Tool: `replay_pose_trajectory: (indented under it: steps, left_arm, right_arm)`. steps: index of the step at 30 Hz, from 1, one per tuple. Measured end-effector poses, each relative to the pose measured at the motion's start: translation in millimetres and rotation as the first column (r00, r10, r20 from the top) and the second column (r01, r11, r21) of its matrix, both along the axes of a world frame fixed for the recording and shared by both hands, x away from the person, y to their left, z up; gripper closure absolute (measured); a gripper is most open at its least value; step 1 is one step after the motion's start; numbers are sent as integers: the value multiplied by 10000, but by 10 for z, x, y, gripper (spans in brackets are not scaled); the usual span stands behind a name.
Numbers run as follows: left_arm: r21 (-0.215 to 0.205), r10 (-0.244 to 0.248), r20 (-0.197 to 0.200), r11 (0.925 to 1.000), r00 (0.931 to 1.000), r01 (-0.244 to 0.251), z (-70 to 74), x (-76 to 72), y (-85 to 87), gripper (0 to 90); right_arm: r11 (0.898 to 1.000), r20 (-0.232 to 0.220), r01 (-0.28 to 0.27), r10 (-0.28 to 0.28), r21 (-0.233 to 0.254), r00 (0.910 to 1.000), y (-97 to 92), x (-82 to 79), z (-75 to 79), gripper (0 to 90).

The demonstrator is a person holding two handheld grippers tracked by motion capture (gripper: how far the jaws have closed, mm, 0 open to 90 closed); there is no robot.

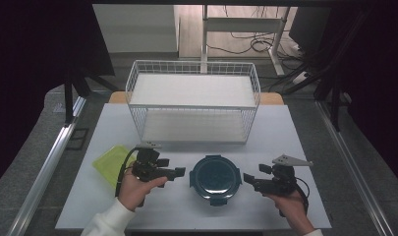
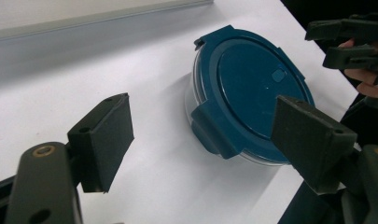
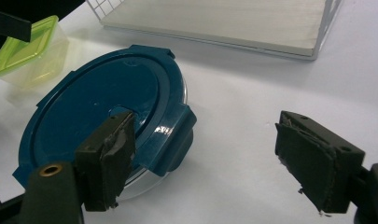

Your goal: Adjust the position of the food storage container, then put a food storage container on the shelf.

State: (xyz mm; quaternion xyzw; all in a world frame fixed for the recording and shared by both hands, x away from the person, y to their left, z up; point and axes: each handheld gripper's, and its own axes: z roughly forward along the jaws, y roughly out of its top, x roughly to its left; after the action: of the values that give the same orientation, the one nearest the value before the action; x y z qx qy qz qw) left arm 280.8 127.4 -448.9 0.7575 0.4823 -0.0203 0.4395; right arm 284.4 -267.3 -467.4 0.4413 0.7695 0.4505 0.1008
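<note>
A round clear container with a dark blue clip-on lid [image 1: 215, 179] [image 2: 252, 93] [image 3: 102, 116] sits on the white table near its front edge. My left gripper [image 1: 179, 173] [image 2: 207, 135] is held just left of it, pointing at it, open, with nothing between the pads. The container lies a little beyond the jaws and apart from them. My right gripper [image 1: 248, 181] [image 3: 213, 163] is held just right of the container, open and holding nothing. Its left pad [image 3: 107, 158] stands over the lid's near edge in its own view.
A yellow-green lidded box [image 1: 110, 162] [image 3: 28, 51] sits behind the left hand. A white two-tier wire rack [image 1: 193, 101] [image 3: 224, 23] stands at the back middle of the table [image 1: 285, 147]. In the left gripper view the right gripper [image 2: 350, 42] is at the top right.
</note>
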Motion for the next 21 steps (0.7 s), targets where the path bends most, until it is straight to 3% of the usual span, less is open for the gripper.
replay_pose_trajectory:
  steps: [5,12,16,21]
  left_arm:
    - [-42,13,7,10000,10000,-13,-8,6,0,193]
    - [-488,51,-394,9988,9992,-70,-47,36,-67,129]
    - [-869,-152,-758,9962,9970,85,-99,48,-130,113]
    - [-1322,-480,-1194,9907,9917,321,-180,61,-242,103]
  right_arm:
    - [9999,-30,-53,53,91,10000,-2,3,-2,203]
    - [9990,-272,-295,304,335,9992,7,2,-9,191]
    - [9937,-785,-484,565,1008,9953,16,32,-21,176]
    - [9867,-1170,-613,794,1505,9900,29,69,-42,167]
